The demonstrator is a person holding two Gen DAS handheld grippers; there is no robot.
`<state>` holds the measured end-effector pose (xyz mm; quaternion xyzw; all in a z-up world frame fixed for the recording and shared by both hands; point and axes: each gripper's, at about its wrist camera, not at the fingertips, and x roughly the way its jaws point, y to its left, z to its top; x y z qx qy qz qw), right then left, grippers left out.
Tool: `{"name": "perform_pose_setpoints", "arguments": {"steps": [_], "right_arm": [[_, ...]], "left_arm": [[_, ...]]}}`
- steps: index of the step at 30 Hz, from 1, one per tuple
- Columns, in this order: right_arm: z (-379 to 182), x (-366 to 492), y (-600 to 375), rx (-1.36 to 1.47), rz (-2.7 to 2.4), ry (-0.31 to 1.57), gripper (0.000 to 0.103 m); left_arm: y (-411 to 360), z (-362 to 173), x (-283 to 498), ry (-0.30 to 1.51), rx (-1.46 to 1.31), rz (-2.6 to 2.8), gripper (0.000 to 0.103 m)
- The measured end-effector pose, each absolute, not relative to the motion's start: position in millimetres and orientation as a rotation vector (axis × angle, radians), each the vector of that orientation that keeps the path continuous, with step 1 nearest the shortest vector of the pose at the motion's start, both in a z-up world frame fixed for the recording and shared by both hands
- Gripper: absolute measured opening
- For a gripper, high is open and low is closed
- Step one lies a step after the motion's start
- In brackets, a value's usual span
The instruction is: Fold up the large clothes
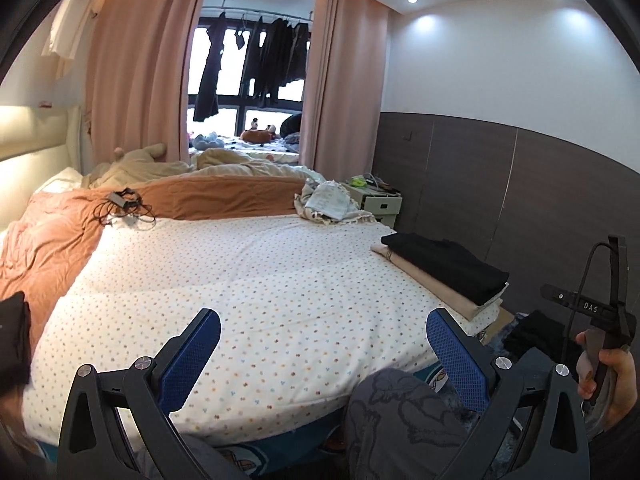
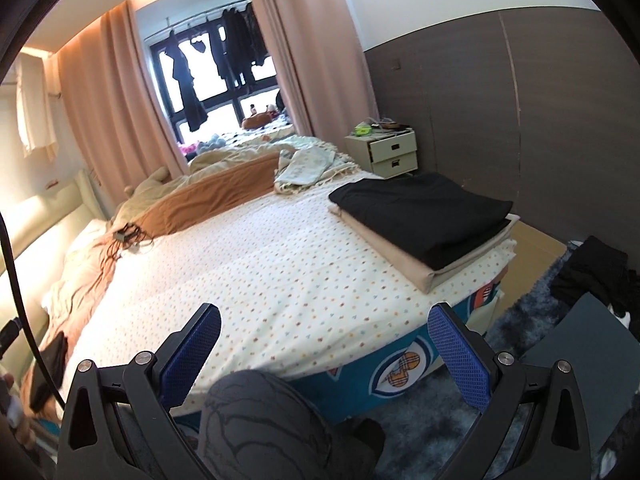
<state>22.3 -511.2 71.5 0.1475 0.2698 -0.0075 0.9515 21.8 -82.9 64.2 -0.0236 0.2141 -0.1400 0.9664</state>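
Bed [image 2: 280,272] middle bare; folded stack [image 2: 424,220] at corner.

A bed [image 1: 260,272] with a dotted white sheet fills the middle. An orange blanket [image 1: 216,198] lies bunched along its far and left sides, with tangled cables [image 1: 126,206] on it. Far right, a pale nightstand [image 2: 394,154] with two drawers stands against the brown wall panel [image 2: 500,100]. Pink curtains [image 1: 140,60] frame a window [image 1: 248,68], where dark garments hang.
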Motion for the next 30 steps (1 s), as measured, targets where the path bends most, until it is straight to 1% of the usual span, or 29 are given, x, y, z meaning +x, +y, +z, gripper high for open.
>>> {"name": "perform_pose_setpoints", "arguments": {"steps": [16,30], "right_arm": [[41,31,-467,0.251,0.032,0.574,0.103],[37,35,-464,0.243,0.022,0.586,0.103]], "left_arm": [[-70,42,13,0.459,-0.068,-0.222,0.103],[-72,39,12,0.452,-0.068,-0.199,0.103]]}}
